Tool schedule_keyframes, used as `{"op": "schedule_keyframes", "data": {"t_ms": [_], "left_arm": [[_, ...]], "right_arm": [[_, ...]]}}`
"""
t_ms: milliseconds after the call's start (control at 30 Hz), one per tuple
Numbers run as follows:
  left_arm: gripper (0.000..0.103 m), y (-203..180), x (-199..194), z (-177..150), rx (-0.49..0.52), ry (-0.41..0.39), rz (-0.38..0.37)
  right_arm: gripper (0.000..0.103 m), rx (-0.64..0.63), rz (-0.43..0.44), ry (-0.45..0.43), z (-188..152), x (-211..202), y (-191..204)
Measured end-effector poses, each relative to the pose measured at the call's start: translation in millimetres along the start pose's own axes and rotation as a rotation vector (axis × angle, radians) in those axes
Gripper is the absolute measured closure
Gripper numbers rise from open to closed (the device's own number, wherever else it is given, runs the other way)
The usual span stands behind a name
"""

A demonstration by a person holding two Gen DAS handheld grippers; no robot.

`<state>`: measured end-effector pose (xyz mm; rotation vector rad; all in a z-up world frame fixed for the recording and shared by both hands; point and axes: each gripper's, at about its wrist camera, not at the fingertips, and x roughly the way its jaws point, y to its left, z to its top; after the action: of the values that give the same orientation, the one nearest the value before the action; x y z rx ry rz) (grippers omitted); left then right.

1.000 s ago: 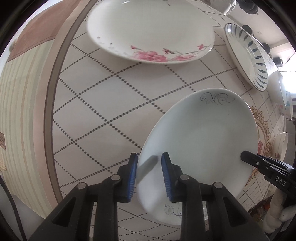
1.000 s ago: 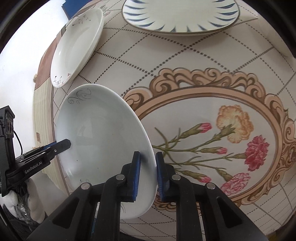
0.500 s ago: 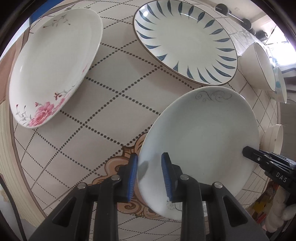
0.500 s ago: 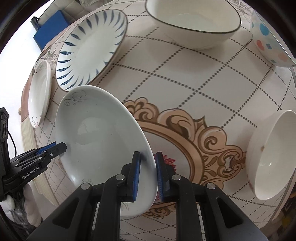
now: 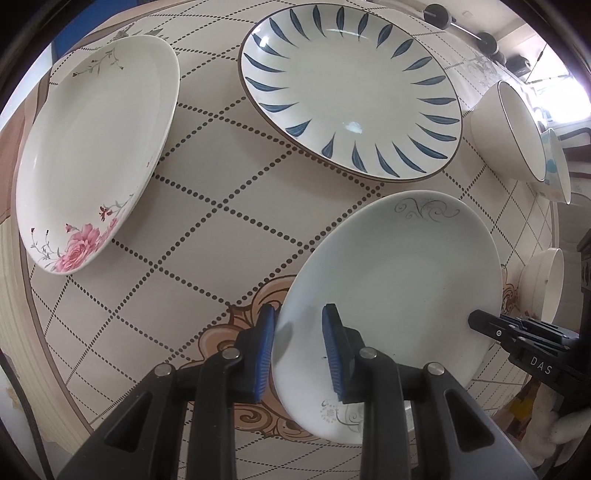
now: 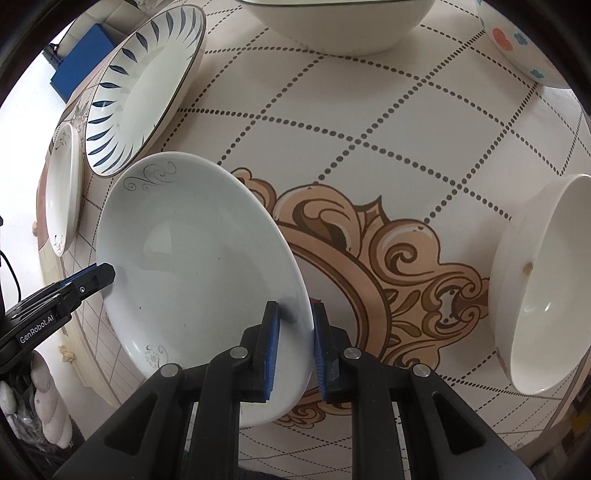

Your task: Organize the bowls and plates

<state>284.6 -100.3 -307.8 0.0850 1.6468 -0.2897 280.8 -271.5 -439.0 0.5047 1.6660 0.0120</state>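
Observation:
A white plate with grey scroll marks is held above the table by both grippers. My left gripper is shut on its near-left rim; its fingers show at the plate's left edge in the right wrist view. My right gripper is shut on the plate's opposite rim; its fingers show at the right in the left wrist view. A blue-leaf plate lies beyond it. A pink-flower plate lies to the left.
The round table has a dotted diamond pattern and a tan scroll medallion. A large white bowl, a dotted bowl and a plain white bowl stand at the far and right side.
Both grippers have carried the scroll plate across the table, from beside the pink-flower plate toward the blue-leaf plate and the bowls. Their grip on the plate is unchanged.

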Motion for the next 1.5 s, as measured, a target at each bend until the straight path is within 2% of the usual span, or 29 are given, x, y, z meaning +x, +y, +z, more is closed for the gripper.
{"op": "schedule_keyframes", "data": {"t_ms": [67,100,133,167,267,367,467,533,600,633,667,700,733,800,867,1000,1133,1233,1367,1400,1500], "left_arm": [[0.079,3.7,13.5,24.7,-0.01,0.007,0.001],[0.079,2.1,11.5,23.5,-0.014,0.009,-0.001],[0.079,15.7,30.7,30.3,-0.018,0.012,-0.003],[0.079,21.0,32.9,39.8,-0.024,0.013,0.001],[0.079,46.4,27.9,35.6,-0.046,-0.031,0.033],[0.078,59.3,-2.3,28.5,-0.08,-0.104,0.065],[0.078,72.3,-37.2,21.2,-0.12,-0.188,0.106],[0.072,95.5,-53.3,20.0,-0.162,-0.241,0.133],[0.07,119.4,-66.5,16.2,-0.22,-0.286,0.142],[0.065,146.5,-62.6,19.8,-0.249,-0.307,0.148],[0.061,155.2,-68.6,19.8,-0.267,-0.32,0.149],[0.051,164.0,-71.9,26.2,-0.287,-0.327,0.15],[0.039,179.7,-70.2,31.5,-0.311,-0.332,0.155],[0.034,199.3,-70.0,40.0,-0.35,-0.34,0.151],[0.034,219.8,-65.1,47.6,-0.385,-0.343,0.154],[0.034,251.2,-63.8,58.6,-0.431,-0.34,0.162],[0.034,287.4,-56.5,73.1,-0.482,-0.317,0.134],[0.034,315.7,-42.7,83.6,-0.521,-0.278,0.081],[0.034,348.4,-12.5,93.2,-0.567,-0.204,-0.027],[0.038,354.9,-4.3,95.1,-0.58,-0.186,-0.053],[0.057,367.4,17.4,99.0,-0.604,-0.133,-0.117]], "right_arm": [[0.084,0.01,0.005,0.005,-0.2,0.5,-1.6],[0.084,0.013,0.007,0.006,-2.0,1.1,-2.7],[0.084,0.01,0.006,0.007,-2.4,2.6,-0.1],[0.084,0.007,0.004,0.009,-2.5,2.1,-0.3],[0.084,-0.018,-0.029,0.009,-0.5,5.7,15.3],[0.082,-0.054,-0.097,-0.029,-1.3,-9.5,23.1],[0.071,-0.091,-0.144,-0.08,-3.0,-30.7,35.3],[0.057,-0.133,-0.147,-0.125,-2.6,-45.6,52.0],[0.032,-0.194,-0.152,-0.175,-0.9,-58.7,75.7],[0.028,-0.225,-0.142,-0.204,1.3,-65.3,89.9],[0.021,-0.257,-0.119,-0.233,2.6,-71.1,103.7],[0.015,-0.289,-0.093,-0.257,4.7,-76.0,117.9],[0.014,-0.313,-0.067,-0.27,8.4,-79.6,132.5],[0.013,-0.347,-0.002,-0.276,18.9,-80.7,163.3],[0.01,-0.372,0.053,-0.263,32.7,-77.8,191.0],[0.01,-0.424,0.086,-0.229,66.7,-63.8,247.5],[0.01,-0.449,0.131,-0.127,109.7,-41.6,286.9],[0.01,-0.449,0.157,-0.051,147.5,-23.0,306.5],[0.011,-0.471,0.126,0.03,184.6,6.2,325.3],[0.011,-0.473,0.127,0.055,191.4,13.5,329.3],[0.015,-0.459,0.157,0.124,207.8,36.8,335.0]]}}
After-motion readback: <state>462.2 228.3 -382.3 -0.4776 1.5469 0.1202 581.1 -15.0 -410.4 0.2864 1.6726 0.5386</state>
